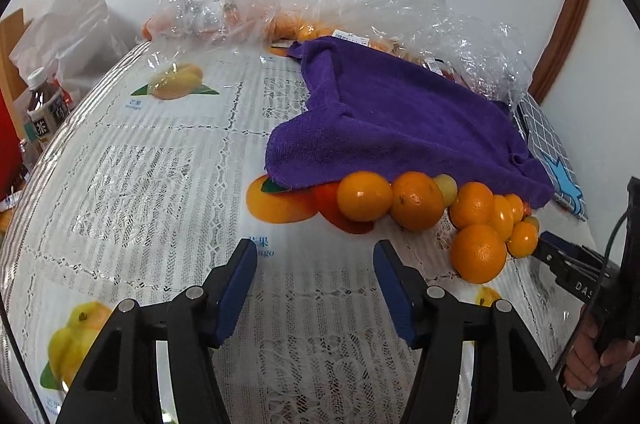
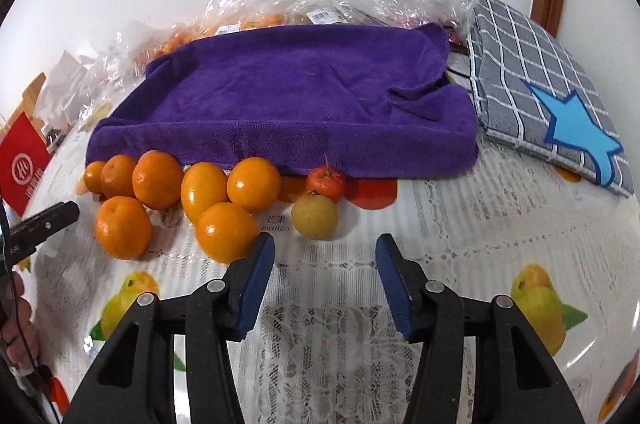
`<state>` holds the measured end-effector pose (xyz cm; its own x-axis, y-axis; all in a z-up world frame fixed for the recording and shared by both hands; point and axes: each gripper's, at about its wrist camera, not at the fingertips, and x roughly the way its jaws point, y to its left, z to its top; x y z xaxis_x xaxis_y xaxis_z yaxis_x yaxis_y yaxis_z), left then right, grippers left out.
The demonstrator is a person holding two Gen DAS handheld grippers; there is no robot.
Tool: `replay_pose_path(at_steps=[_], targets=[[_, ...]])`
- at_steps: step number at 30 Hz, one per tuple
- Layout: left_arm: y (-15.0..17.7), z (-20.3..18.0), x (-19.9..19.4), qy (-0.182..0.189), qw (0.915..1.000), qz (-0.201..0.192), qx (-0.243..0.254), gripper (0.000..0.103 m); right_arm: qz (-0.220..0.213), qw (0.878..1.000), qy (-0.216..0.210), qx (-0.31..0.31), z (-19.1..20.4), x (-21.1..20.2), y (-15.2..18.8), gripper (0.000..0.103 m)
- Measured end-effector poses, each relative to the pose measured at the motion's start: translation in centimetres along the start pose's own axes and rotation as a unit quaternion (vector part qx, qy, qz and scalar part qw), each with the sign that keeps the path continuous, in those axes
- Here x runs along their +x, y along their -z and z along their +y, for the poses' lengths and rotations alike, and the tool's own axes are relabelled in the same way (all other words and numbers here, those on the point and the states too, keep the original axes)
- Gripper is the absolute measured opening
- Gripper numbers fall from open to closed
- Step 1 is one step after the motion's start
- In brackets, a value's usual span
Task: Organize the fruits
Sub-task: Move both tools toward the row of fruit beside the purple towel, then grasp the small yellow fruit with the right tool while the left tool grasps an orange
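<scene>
Left gripper [image 1: 315, 252] and right gripper [image 2: 325, 248]: fingers wide, empty. Glossy round oranges [image 2: 204, 193] abut plush purple towel [image 2: 280, 103], which hides whatever lies beneath.

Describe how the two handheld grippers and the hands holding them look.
Both the left gripper and the right gripper have matte black plastic linkages with silver pivot pins and blue fingertip pads. Seen from the left wrist view, the right gripper's body carries partly visible white lettering and a black cable; a bare hand grips it.
</scene>
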<state>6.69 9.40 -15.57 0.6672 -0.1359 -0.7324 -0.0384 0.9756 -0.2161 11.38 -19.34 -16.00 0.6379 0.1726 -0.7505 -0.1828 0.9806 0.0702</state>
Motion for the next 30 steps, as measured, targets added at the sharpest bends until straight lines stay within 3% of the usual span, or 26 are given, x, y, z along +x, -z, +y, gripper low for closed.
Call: replay_pose_path(at_steps=[7,18,22,30], targets=[[-0.1,-0.4,0.1,0.013,0.9999,0.003,0.009,0.058,-0.002,1.0,-0.006,-0.012,0.6,1.0,-0.8,0.026],[-1.8,-1.2,1.3,0.021,0.9997,0.014,-0.004,0.058,-0.014,1.0,-0.01,-0.016,-0.6,-0.7,0.7,0.026],[-2.2,-2.0,2.0,-0.014,0.9998,0.007,0.01,0.058,-0.011,1.0,-0.008,-0.022,-1.0,-1.1,1.2,0.026],[-3.1,-2.7,3.2,-0.021,0.9997,0.002,0.011,0.057,-0.008,1.0,-0.023,-0.013,-1.4,-0.9,1.3,0.026]])
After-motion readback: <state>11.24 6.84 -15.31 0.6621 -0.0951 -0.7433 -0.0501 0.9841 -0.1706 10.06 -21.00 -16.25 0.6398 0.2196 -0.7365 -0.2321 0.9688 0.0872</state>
